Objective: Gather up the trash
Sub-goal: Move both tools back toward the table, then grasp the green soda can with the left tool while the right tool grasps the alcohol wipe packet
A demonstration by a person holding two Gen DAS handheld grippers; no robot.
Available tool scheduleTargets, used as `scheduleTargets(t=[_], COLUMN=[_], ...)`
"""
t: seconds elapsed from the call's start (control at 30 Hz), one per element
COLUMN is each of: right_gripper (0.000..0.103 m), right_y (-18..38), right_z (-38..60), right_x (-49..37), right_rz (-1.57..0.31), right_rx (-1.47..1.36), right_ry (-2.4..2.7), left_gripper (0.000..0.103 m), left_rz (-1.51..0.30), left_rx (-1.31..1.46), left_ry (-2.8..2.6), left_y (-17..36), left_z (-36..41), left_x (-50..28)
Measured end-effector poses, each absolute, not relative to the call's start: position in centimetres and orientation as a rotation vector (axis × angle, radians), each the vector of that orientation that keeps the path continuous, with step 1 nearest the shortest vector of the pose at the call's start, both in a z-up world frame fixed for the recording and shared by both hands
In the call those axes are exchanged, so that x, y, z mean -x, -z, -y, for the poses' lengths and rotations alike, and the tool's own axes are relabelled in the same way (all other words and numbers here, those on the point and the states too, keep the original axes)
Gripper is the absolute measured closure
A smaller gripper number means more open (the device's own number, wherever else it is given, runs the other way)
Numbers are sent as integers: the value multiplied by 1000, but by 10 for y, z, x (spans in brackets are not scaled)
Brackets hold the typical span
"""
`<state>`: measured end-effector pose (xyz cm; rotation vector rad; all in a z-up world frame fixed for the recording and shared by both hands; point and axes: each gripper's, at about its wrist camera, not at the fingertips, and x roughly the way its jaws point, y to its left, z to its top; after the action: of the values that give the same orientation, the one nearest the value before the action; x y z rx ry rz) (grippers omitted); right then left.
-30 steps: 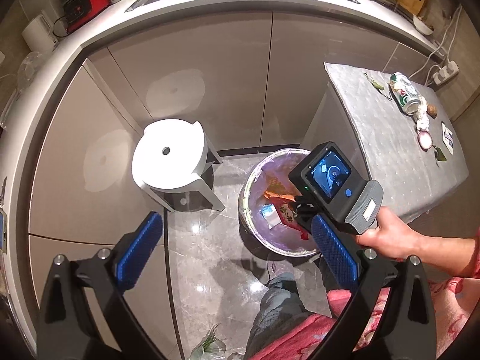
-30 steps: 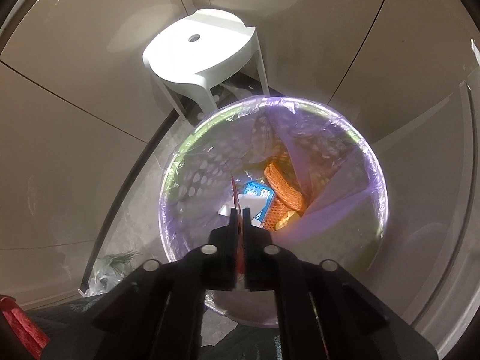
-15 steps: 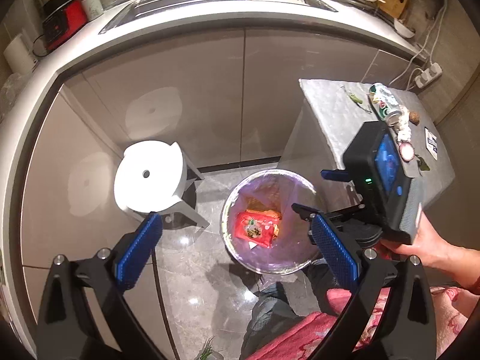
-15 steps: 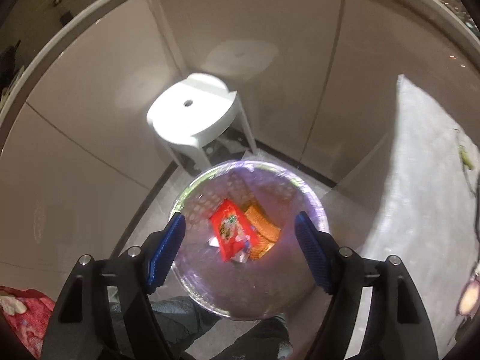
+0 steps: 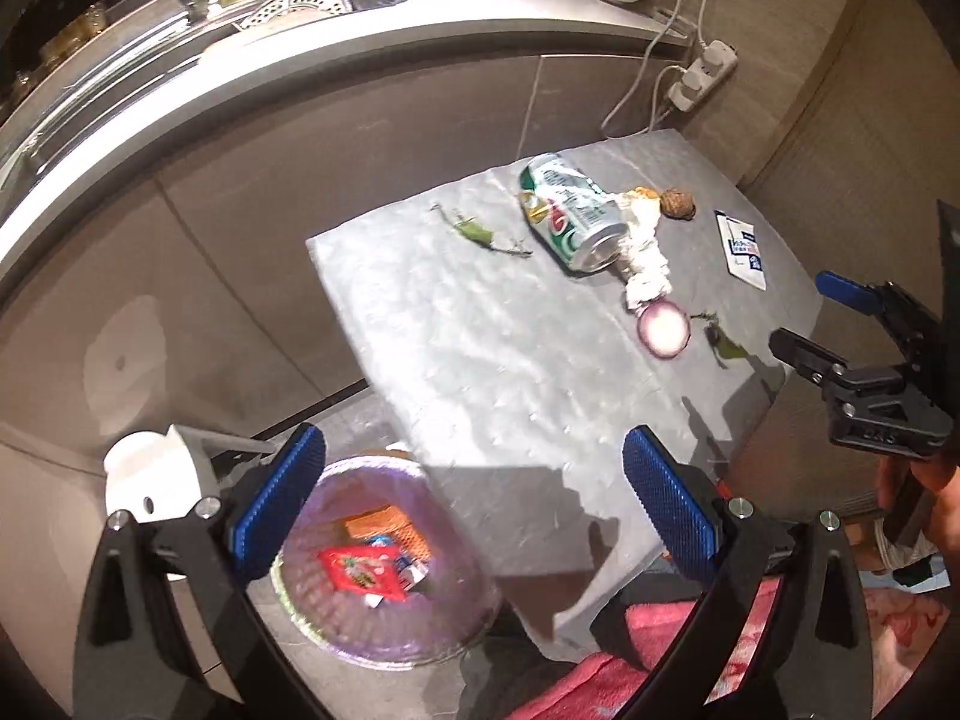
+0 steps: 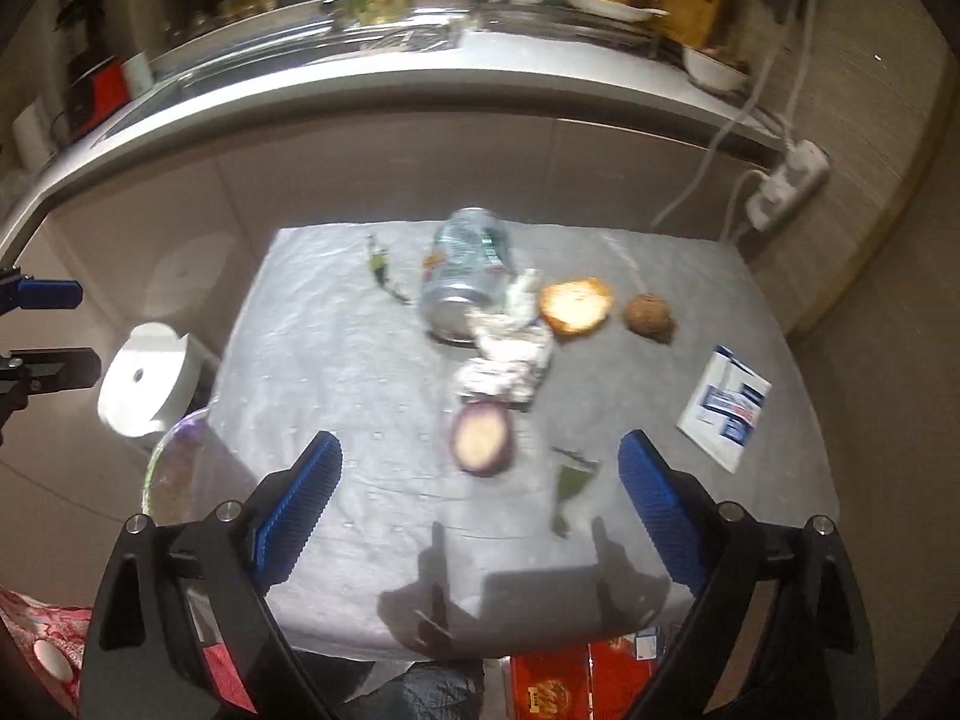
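Table (image 6: 336, 348) draped in grey cloth, littered — can (image 6: 465, 276), onion half (image 6: 483, 438) — kitchen counter (image 6: 360, 90) behind

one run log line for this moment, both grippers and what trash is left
left gripper open, empty | right gripper open, empty, over table | on table: can, onion slice, packet | red wrapper in bin

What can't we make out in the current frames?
- White-and-blue packet: print too small in both views.
- Purple-lined trash bin: left view, near side behind left gripper; right view, only a rim sliver beside the table.
- Green-and-silver can: label motion-blurred in right view.
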<state>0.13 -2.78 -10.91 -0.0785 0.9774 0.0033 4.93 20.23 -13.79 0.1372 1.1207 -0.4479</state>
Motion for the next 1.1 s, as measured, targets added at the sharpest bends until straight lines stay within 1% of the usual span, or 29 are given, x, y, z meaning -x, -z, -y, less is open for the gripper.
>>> scheduleTargets(t=[0.2, 0.47, 0.7, 0.93, 1.0, 1.03, 1.1], right_gripper=[10, 10, 10, 10, 10, 10, 10], right_y=[109, 117, 134, 143, 145, 147, 150], right_z=[91, 149, 188, 218, 225, 229, 235], right_x=[2, -11, -26, -38, -42, -44, -48], right_rz=[-968, -983, -1014, -1026, -1026, -1028, -1033], right_rx=[14, -38, -86, -119, -126, -130, -138], right_ry=[106, 134, 139, 153, 157, 159, 164], left_gripper=[8, 8, 8, 8, 20, 27, 27], left_rz=[-1215, -1319, -1450, -1523, -1536, -1543, -1524], left_rx=[2, 0, -62, -70, -77, -70, -65], left_ry=[423, 262, 184, 135, 134, 141, 137], left_y=[157, 197, 246, 273, 279, 282, 281], left_z=[-130, -61, -24, -11, -7, -6, -7], left_x=[-127, -216, -247, -254, -253, -251, -248])
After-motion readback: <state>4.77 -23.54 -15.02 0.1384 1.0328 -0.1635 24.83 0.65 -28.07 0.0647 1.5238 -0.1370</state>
